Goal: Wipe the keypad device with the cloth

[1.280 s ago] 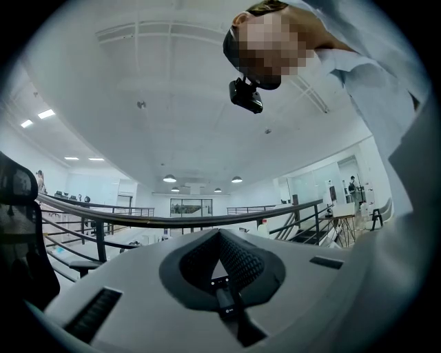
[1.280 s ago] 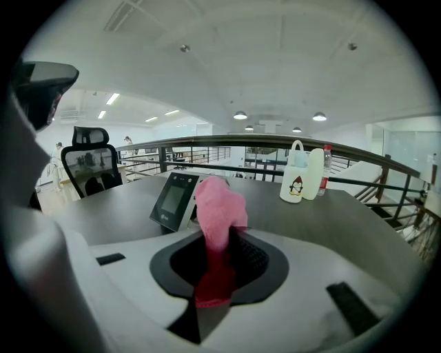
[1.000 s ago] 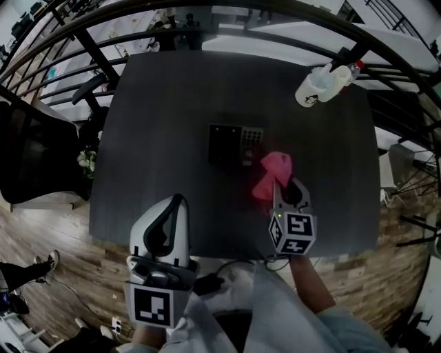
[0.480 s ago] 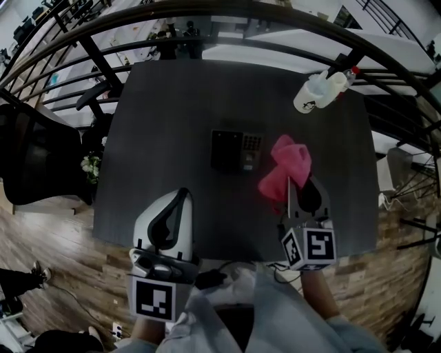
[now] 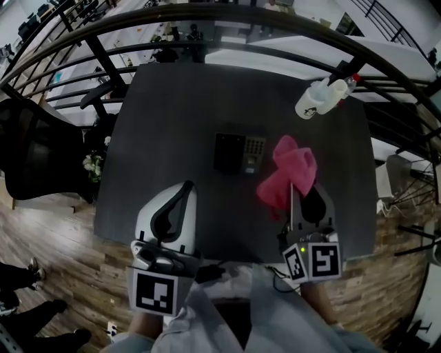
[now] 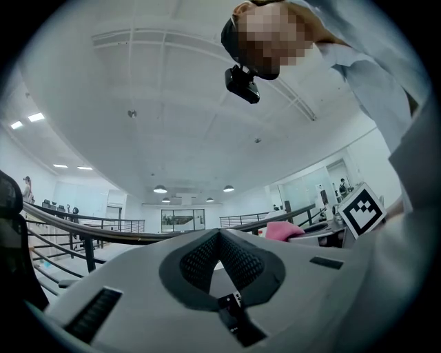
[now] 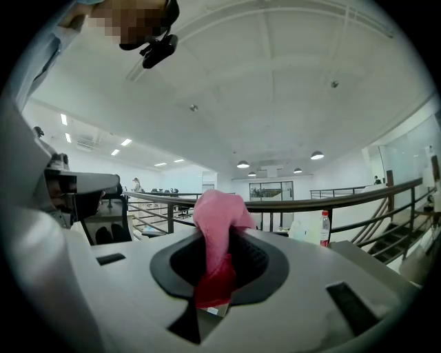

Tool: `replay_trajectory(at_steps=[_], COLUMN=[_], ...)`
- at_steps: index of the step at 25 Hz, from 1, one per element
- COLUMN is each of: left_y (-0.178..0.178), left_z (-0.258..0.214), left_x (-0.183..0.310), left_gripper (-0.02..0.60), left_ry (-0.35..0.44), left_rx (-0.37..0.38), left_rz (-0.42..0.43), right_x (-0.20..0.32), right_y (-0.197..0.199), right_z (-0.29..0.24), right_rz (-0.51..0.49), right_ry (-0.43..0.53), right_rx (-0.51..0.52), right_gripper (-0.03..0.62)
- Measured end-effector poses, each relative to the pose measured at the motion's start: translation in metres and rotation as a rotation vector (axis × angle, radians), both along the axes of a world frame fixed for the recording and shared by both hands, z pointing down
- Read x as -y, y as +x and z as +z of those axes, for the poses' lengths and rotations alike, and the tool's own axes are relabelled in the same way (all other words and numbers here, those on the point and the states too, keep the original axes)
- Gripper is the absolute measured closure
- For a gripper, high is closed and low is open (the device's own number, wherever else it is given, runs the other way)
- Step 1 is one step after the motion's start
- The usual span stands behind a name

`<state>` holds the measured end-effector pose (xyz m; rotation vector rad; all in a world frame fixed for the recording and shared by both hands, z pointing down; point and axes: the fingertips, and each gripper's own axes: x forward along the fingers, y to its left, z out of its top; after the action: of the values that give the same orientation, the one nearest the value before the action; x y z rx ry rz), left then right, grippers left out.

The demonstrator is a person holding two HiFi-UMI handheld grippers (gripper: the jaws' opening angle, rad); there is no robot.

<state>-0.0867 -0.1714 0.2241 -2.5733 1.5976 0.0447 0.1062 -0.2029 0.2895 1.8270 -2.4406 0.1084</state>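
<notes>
The keypad device [image 5: 239, 153], a dark flat box with a small button pad on its right half, lies mid-table. A pink cloth [image 5: 289, 172] hangs just right of it, off the tabletop, pinched in my right gripper [image 5: 293, 187], which is shut on it. In the right gripper view the cloth [image 7: 217, 227] sticks up between the jaws of that gripper [image 7: 217, 243]. My left gripper [image 5: 187, 186] hovers at the table's near edge, left of the device, its jaws closed with nothing between them [image 6: 219, 234]. The cloth [image 6: 282, 231] shows at the right of the left gripper view.
The dark table [image 5: 172, 124] stands against a curved black railing [image 5: 220, 14]. A white cup and a plastic bottle [image 5: 320, 96] lie at its far right corner. A black chair [image 5: 34, 152] stands to the left. Wood floor lies below the near edge.
My right gripper has carried the pink cloth up and a little to the right, away from the keypad's right edge. The left gripper has hardly moved.
</notes>
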Motion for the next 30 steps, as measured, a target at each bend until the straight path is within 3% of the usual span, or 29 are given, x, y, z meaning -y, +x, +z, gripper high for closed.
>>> replay_trajectory(at_steps=[13, 30], left_y=[-0.003, 0.001], left_z=[-0.003, -0.001], left_x=[0.001, 0.003], left_gripper=[0.577, 0.577], left_ry=[0.006, 0.007], left_rx=[0.009, 0.015], left_rz=[-0.009, 0.005], right_x=[0.004, 0.007], right_y=[-0.024, -0.024], right_z=[-0.001, -0.002], right_rz=[-0.077, -0.086], right_ry=[-0.005, 0.0], right_rx=[0.009, 0.009], right_gripper=[0.523, 0.523])
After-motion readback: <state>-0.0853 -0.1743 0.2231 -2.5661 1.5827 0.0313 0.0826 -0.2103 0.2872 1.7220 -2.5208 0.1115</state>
